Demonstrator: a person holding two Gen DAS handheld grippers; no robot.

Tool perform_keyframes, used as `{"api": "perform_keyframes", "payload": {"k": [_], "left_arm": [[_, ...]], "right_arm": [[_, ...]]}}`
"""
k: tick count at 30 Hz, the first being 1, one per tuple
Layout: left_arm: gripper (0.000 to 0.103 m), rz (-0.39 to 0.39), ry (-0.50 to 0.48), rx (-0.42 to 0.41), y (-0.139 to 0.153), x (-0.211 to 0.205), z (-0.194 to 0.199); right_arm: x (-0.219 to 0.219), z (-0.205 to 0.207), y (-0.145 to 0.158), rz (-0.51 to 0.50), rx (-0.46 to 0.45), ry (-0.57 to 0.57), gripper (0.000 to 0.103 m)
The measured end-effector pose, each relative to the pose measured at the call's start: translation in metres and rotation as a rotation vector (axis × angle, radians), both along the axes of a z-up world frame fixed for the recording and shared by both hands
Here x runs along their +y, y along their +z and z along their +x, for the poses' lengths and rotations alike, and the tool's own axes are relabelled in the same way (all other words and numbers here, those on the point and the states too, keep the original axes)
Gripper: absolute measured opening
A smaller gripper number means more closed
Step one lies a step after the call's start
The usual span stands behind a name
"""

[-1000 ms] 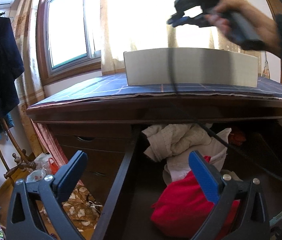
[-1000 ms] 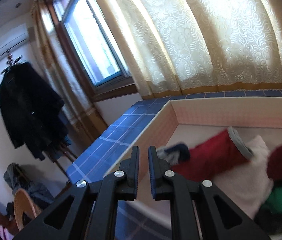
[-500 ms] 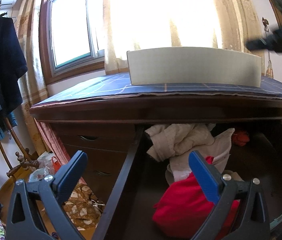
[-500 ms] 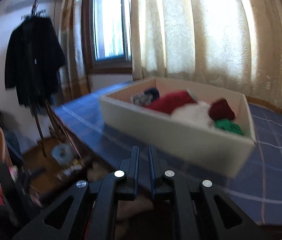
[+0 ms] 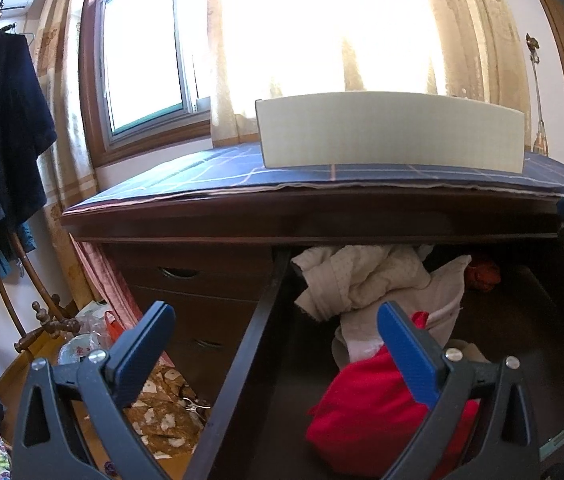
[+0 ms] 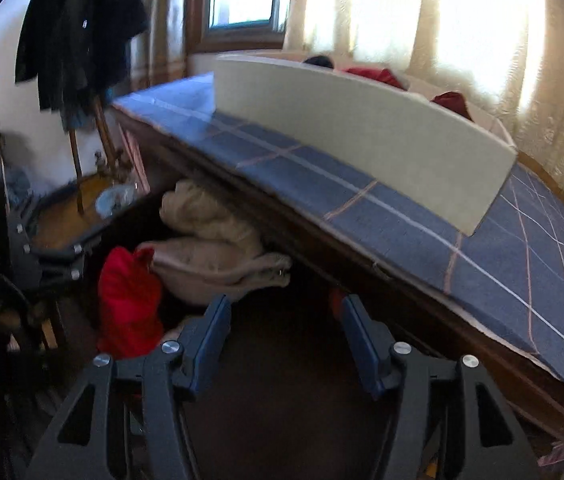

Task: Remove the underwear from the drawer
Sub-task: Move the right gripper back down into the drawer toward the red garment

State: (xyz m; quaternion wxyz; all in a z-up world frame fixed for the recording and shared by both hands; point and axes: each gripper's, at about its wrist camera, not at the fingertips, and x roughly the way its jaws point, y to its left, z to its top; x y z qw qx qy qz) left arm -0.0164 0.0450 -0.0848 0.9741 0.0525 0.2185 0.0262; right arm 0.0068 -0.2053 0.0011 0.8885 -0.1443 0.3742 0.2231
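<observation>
The right gripper (image 6: 284, 342) points down into the open drawer (image 6: 282, 400); its fingers (image 6: 211, 334) have just been spreading and stand released with nothing between them. Ahead and left of them lies the underwear: a red piece (image 6: 127, 300) beside a cream heap (image 6: 209, 248). The left gripper (image 5: 273, 356) has its fingers (image 5: 408, 354) wide apart and empty, the red piece just beyond the right finger. A white box (image 5: 390, 132) sits on the table (image 5: 201, 180) above.
</observation>
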Motion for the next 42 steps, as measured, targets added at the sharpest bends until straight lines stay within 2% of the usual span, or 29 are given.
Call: {"api": "perform_keyframes", "payload": {"k": [5, 8, 10, 14, 17, 21, 25, 30, 34, 38, 42], "left_arm": [[0.103, -0.006, 0.003, -0.001, 0.000, 0.000, 0.000], [0.103, -0.015, 0.004, -0.003, 0.000, 0.001, -0.001], [0.103, -0.014, 0.005, -0.007, 0.000, 0.001, -0.001], [0.103, -0.008, 0.006, -0.012, 0.001, 0.001, -0.003], [0.103, -0.006, 0.004, -0.017, 0.001, 0.000, -0.004], [0.103, -0.006, 0.001, -0.019, 0.001, 0.001, -0.004], [0.103, -0.012, -0.002, -0.019, 0.001, 0.002, -0.003], [0.103, -0.014, -0.006, -0.017, 0.001, 0.002, -0.004], [0.103, -0.021, -0.008, -0.017, 0.001, 0.003, -0.004], [0.103, -0.019, -0.007, -0.015, 0.001, 0.003, -0.003], [0.103, -0.018, -0.009, -0.013, 0.001, 0.003, -0.003]], "right_arm": [[0.005, 0.008, -0.019, -0.064, 0.069, 0.034, 0.060], [0.011, 0.014, -0.035, -0.159, 0.068, 0.041, 0.060], [0.021, 0.018, -0.048, -0.278, 0.040, 0.048, 0.060], [0.033, 0.030, -0.067, -0.417, -0.008, 0.044, 0.059], [0.044, 0.033, -0.079, -0.502, -0.045, 0.058, 0.054], [0.063, 0.027, -0.109, -0.724, -0.161, 0.089, 0.054], [0.072, 0.032, -0.132, -0.859, -0.195, 0.056, 0.054], [0.081, 0.033, -0.149, -0.935, -0.257, 0.042, 0.054], [0.078, 0.039, -0.164, -0.981, -0.264, -0.010, 0.054], [0.068, 0.055, -0.165, -0.917, -0.214, -0.068, 0.053], [0.070, 0.060, -0.173, -0.902, -0.194, -0.054, 0.052]]}}
